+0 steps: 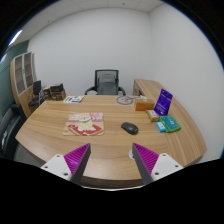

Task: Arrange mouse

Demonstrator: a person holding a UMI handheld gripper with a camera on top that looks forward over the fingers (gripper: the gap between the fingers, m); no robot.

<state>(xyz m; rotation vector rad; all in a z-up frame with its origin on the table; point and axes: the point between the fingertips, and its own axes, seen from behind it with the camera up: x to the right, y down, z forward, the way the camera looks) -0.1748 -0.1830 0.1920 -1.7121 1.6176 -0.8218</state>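
Note:
A dark grey mouse (130,128) lies on the wooden table (100,145), to the right of a pink printed mat (85,123). My gripper (112,160) hangs above the table's near edge, well short of the mouse. Its fingers, with purple pads (77,157), stand wide apart with nothing between them. The mouse sits beyond the right finger, slightly inside it.
A teal book (168,125) and a purple box (163,101) stand to the right of the mouse. A black office chair (105,81) is behind the table. A shelf (24,75) stands at the left, and papers (73,99) lie at the far side.

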